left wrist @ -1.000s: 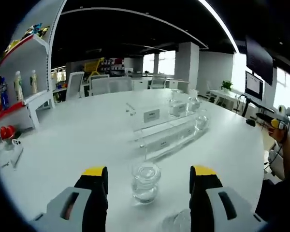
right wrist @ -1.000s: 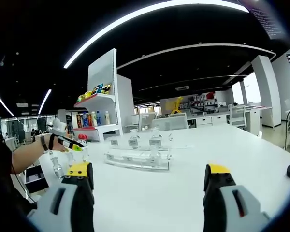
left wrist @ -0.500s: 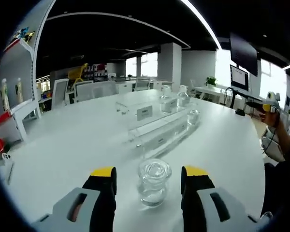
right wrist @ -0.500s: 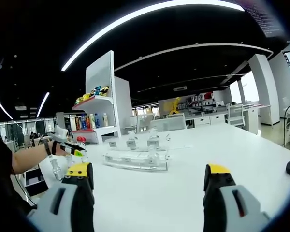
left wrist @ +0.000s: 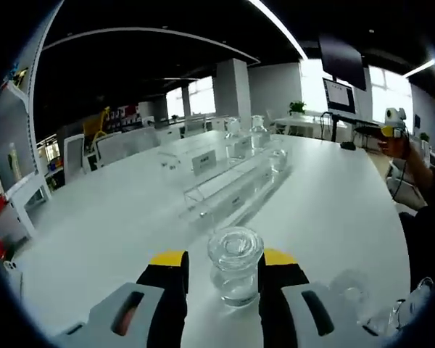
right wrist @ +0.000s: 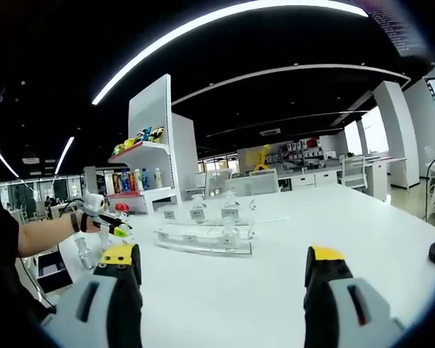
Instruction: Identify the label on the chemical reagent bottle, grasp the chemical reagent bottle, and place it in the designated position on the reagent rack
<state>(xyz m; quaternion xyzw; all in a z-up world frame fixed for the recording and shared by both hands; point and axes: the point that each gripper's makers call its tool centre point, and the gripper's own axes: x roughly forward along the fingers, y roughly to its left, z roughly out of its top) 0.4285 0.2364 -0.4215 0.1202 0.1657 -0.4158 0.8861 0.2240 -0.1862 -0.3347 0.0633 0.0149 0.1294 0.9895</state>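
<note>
Jaws of the left gripper [left wrist: 223, 262] stand narrow, flanking a clear glass reagent bottle [left wrist: 235, 265] just before the acrylic reagent rack [left wrist: 228, 185]. Right gripper [right wrist: 221, 262] gapes wide, empty. Off-centre squeezing could tip the slick bottle.

Bare white table [left wrist: 116, 225] lies open left of the bottle [left wrist: 235, 266]; the clear rack [left wrist: 228, 185] blocks beyond.
</note>
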